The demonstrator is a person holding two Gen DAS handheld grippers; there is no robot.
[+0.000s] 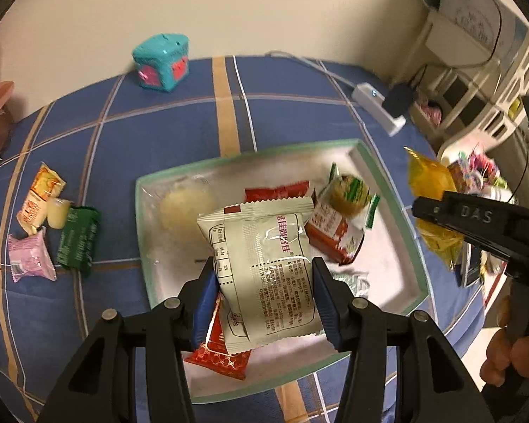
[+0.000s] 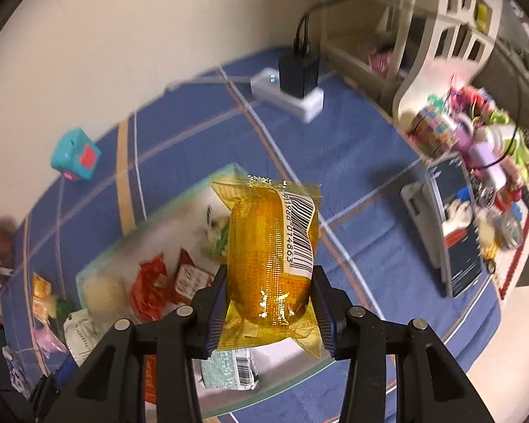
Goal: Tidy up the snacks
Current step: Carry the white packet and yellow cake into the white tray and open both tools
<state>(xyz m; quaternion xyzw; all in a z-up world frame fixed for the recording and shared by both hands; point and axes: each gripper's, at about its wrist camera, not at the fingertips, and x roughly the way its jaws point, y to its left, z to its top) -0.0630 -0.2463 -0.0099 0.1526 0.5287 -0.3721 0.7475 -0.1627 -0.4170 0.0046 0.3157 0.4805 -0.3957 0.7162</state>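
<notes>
Blue plaid surface [image 1: 165, 148] bearing a glass tray [image 1: 398, 190] of snacks: left hand-held gripper [image 1: 264, 303] clamps a white packet [image 1: 268, 264] above it, right hand-held gripper [image 2: 269, 312] clamps a yellow packet [image 2: 271, 246] alongside; next, release both into the tray

- One glass tray [image 1: 398, 190] on the blue checked cloth [image 1: 165, 130].
- Two grippers: left gripper [image 1: 264, 296] and right gripper [image 2: 269, 313], one packet in each.
- One pale cream packet [image 1: 264, 264] and one yellow packet [image 2: 268, 253], both held.
- Roughly five snacks lying in the tray, among them two red packets [image 1: 277, 192], one green-and-red packet [image 1: 342, 211] and one pale round cake [image 1: 183, 204]; exact count unclear.
- Four small snacks [image 1: 53, 222] left of the tray: orange, pink, dark green, pale yellow.
- One teal cube [image 1: 162, 61].
- One white power strip [image 1: 377, 105], one black plug [image 2: 298, 70].
</notes>
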